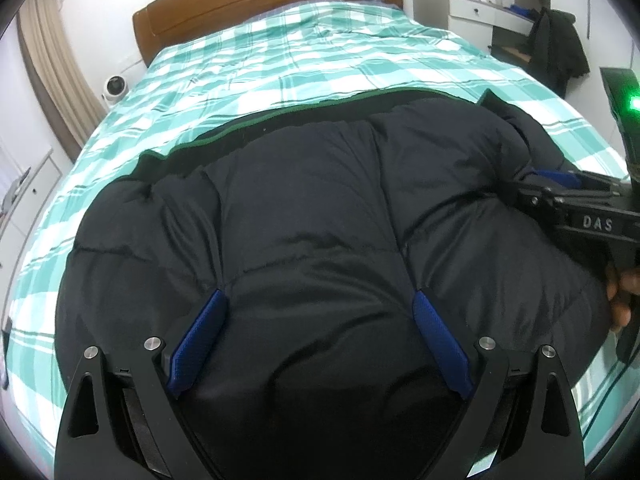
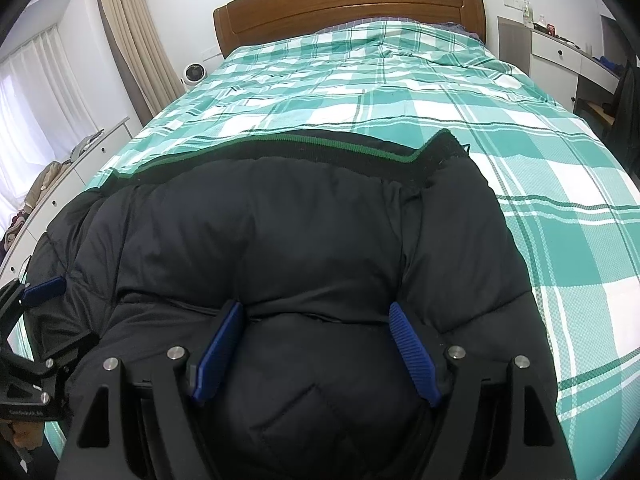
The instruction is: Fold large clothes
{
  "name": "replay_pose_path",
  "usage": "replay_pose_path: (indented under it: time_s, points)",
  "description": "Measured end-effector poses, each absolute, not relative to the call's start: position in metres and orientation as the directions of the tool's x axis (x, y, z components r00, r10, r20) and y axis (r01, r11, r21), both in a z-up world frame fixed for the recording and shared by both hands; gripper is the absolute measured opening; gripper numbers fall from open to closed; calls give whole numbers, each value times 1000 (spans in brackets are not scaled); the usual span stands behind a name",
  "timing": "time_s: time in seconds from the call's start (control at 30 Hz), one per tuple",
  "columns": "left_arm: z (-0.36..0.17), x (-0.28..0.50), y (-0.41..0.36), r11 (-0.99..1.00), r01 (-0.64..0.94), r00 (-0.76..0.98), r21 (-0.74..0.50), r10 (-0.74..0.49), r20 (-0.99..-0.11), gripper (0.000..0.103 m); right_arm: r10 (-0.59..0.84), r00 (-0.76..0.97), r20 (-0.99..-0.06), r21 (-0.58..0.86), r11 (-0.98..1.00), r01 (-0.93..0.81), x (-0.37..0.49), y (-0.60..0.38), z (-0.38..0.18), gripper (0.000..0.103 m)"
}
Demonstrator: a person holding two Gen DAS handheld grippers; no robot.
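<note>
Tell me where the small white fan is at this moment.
The fan stands on the floor at the left side of the bed, near the headboard and just right of the curtain; the left wrist view shows it too.

You've got bright daylight from the window (image 2: 24, 92), heavy fisheye warp with dark corners, and the black jacket (image 1: 320, 220) loses detail.
</note>
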State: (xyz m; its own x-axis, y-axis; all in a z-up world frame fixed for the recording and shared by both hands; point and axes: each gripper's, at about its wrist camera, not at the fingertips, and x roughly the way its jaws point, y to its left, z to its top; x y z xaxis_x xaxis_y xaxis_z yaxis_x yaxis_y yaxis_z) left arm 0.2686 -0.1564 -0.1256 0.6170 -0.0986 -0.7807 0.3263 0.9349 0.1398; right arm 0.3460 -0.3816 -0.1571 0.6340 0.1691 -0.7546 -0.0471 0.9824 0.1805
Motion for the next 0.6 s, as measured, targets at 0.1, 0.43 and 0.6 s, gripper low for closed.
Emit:
replay_pose_path:
  time_s: [0.1, 0.43, 0.6]
  points:
    - [-127, 260, -156, 931, 332, 618, 151, -94, -781, 94, 159, 632, -758, 171, 984, -43, 346, -379, -157, 77]
    - [-121, 212, -148, 912, 394, 591, 120, -151, -792, 95, 15, 629, -777, 105, 989, 106, 303, -374, -108, 77]
    - [-108, 195, -130, 933, 361, 577, 2, -222, -786, 95, -153, 644, -749, -23, 978, 206, 260, -372, -69, 77]
